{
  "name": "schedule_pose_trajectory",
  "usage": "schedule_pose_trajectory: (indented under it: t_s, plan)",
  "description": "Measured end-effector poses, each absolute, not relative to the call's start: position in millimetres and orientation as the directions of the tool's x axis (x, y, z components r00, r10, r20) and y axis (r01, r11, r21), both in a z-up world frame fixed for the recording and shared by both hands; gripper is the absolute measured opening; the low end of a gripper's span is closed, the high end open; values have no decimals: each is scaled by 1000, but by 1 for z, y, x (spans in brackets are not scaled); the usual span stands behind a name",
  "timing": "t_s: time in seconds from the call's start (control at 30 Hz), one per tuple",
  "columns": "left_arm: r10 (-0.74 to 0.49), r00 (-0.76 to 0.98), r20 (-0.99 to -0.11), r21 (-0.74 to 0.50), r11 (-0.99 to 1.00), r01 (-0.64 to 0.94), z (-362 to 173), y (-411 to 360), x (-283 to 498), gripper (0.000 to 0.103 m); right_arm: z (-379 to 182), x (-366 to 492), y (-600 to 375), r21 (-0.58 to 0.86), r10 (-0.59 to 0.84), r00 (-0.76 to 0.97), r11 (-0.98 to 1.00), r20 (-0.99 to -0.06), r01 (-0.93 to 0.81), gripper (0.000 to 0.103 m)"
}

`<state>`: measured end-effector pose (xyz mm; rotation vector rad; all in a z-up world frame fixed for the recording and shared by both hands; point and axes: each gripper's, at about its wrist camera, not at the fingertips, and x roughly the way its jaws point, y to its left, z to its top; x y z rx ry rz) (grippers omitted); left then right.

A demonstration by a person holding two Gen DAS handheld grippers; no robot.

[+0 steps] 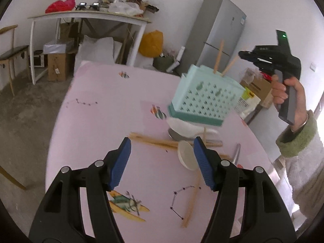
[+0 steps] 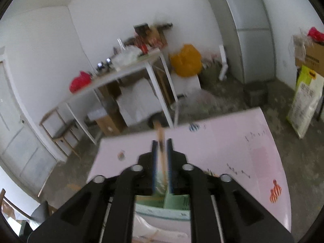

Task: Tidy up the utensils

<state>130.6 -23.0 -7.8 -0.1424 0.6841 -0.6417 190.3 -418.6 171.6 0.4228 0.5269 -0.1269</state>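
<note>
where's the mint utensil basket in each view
Left wrist: the mint utensil basket is right of centre, tilted, above the pink table, two chopsticks sticking out.
Right wrist: bottom centre, only its rim shows beneath the tool.
Shared landmark: the grey fridge.

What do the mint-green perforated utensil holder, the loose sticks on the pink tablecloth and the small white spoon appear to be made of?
The mint-green perforated utensil holder looks like moulded plastic with a matte finish: uniform colour, regular punched holes. The loose tan chopsticks look like bamboo or wood: pale, unglossed and straight. The small white spoon seems to be ceramic or melamine: smooth, opaque, thick-rimmed; blur leaves this open.
</note>
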Motion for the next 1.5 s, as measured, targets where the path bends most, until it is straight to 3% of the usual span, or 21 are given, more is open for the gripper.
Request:
schedule_pose_trajectory:
  t_s: [0.1,0.27,0.5,0.8,1.1,1.23,1.5]
  plan:
    - [-608,580,-542,-327,789,521,-9,-28,126,61,170,176,-428,368,-40,874,897,-484,246,50]
    - [-619,565,-545,-328,778,536,-10,-36,124,61,181,137,-441,360,-147,890,877,-432,320,62]
    - [-627,545,-556,-323,768,553,-10,-45,119,61,163,73,-447,432,-154,896,834,-416,344,63]
    - [-668,444,-597,-302,700,647,-6,-96,123,61,65,54,-396,474,65,770,820,-635,321,63]
    - [-632,282,-722,-273,634,723,-15,-171,165,43,21,52,-387,508,120,730,792,-673,338,63]
    - [-563,252,-788,-230,647,727,-26,-195,182,29,17,54,-394,534,138,735,776,-664,337,63]
    - [-467,212,-859,-175,656,734,-46,-224,197,22,7,51,-398,567,165,744,757,-647,325,63]
